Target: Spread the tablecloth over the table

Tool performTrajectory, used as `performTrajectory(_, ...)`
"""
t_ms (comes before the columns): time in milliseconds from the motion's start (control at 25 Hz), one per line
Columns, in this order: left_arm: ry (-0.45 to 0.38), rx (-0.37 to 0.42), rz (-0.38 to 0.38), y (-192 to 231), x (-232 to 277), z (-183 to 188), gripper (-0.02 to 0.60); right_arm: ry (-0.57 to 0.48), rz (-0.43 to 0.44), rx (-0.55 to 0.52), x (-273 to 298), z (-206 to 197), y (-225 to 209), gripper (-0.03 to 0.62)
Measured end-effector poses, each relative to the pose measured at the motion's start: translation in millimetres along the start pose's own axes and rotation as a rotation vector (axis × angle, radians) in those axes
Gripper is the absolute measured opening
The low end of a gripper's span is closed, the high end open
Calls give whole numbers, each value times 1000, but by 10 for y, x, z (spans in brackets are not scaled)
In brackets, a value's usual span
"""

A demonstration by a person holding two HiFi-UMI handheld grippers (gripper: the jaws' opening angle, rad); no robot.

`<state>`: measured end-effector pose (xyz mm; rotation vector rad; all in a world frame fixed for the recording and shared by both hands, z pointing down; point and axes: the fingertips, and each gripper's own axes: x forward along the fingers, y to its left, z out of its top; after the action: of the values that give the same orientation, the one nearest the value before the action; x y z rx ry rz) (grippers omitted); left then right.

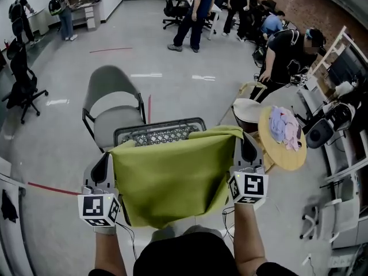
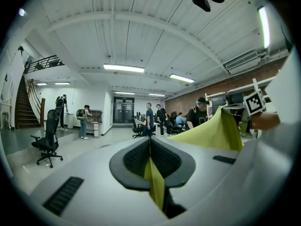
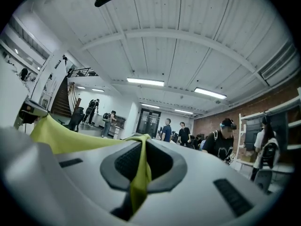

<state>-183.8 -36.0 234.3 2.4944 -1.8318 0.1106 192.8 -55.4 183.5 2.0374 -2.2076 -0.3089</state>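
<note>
Cloth (image 1: pixel 172 177): green, held up off any surface between both grippers, top edge stretched across, the rest hanging below.
Left gripper (image 1: pixel 107 158): clenched on the top left corner, with a thin fold pinched between the pads.
Right gripper (image 1: pixel 248 147): clenched on the top right corner, fabric bunched at the tips.
Surroundings: crate (image 1: pixel 161 132) just behind the cloth, chair (image 1: pixel 112 99) beyond; round table (image 1: pixel 287 158) to the right, clothes (image 1: pixel 286 126) lying on it.
Stage: judged as carrying, not yet spreading; no table under the cloth.
Risk one: slip from either pinch — little fabric in the jaws, so a sharp pull apart likely to strip a corner.
Risk two: hanging hem snagging the crate rim if swung low.
Risk three: lumps from spreading over the clothes, if the round table is the target — cannot confirm.
</note>
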Motion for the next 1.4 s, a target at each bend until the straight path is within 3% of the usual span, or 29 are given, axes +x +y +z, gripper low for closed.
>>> performTrajectory(640, 32, 19, 20, 415, 746, 183, 12, 49, 15, -49, 863, 58, 191, 12)
performTrajectory(1400, 106, 115, 158, 899, 2039, 123, 12, 114, 147, -132, 2536, -366, 226, 12)
